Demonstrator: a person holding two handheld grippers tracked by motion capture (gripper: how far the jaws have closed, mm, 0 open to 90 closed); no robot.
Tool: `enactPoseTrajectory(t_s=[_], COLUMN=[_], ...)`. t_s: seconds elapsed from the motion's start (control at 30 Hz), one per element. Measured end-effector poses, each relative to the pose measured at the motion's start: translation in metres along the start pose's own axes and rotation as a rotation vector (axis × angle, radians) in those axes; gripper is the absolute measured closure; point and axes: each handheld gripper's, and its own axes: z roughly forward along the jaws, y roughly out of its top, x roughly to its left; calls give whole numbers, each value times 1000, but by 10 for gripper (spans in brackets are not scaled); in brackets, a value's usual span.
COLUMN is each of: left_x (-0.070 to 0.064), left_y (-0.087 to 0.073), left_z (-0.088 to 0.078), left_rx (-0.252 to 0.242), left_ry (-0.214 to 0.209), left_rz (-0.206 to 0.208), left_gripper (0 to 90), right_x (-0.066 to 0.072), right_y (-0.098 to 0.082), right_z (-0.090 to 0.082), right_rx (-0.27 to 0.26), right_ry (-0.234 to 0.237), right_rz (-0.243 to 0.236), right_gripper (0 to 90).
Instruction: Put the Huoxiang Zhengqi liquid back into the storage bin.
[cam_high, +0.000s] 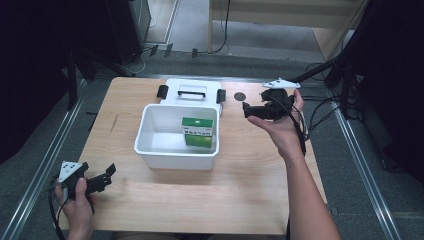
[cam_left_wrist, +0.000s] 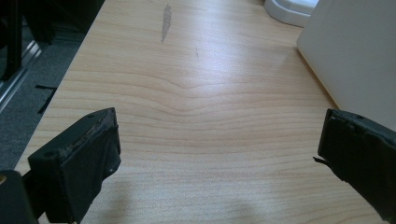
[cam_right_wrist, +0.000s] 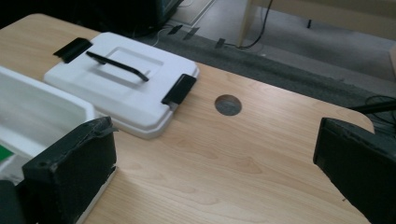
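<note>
Since the right claw (cam_high: 248, 111) is spread wide with nothing between its jaws and sits just right of the white bin (cam_high: 150, 150), the step in hand looks like fetching the lid (cam_high: 192, 91) to close it. The lid lies flat on the table (cam_high: 240, 190) ahead-left of this claw, touching or nearly touching the bin's far rim; two green boxes (cam_high: 198, 131) sit inside the bin, left of the claw. To do it well: come in low and level, pinch the lid's near edge or the black handle (cam_right_wrist: 116, 66), not the side latch (cam_right_wrist: 178, 88), which may flip. Lift clear of the rim before sliding over, and keep the latches lined up with the bin's short ends. The left claw (cam_high: 102, 178) is also spread and empty, parked at the near-left table corner, with the bin well ahead and to its right; it could steady the bin wall when the lid seats. The right gripper view gives lid detail the high view lacks: the handle folded flat in its recess, and a round hole (cam_right_wrist: 228, 104) in the table dead ahead between the jaws. The high view gives the boxes and both hands together. The left gripper view adds just the bin's outer wall (cam_left_wrist: 355, 60) and a scuff (cam_left_wrist: 166, 21) on the wood, possibly a stain, hard to say.
</note>
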Motion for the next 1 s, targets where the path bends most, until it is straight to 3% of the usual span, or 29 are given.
enactPoseTrajectory(t_s=[0.3, 0.53, 0.7, 0.9, 1.0], left_x=[0, -1, -1, -1, -1], left_y=[0, 0, 0, 0, 0], left_z=[0, 0, 0, 0, 0], left_rx=[1, -1, 1, 3, 4], left_ry=[0, -1, 1, 2, 2], left_rz=[3, 3, 5, 5, 6], left_gripper=[0, 0, 0, 0, 0], right_x=[-21, -38, -47, -54, -60], right_y=[-32, -70, -94, -118, -139], right_z=[-11, -25, -33, -40, -44], right_rx=[-31, -93, -112, -119, -111], right_ry=[-31, -77, -77, -95, -117], right_rz=[57, 78, 94, 113, 131], right_gripper=[0, 0, 0, 3, 1])
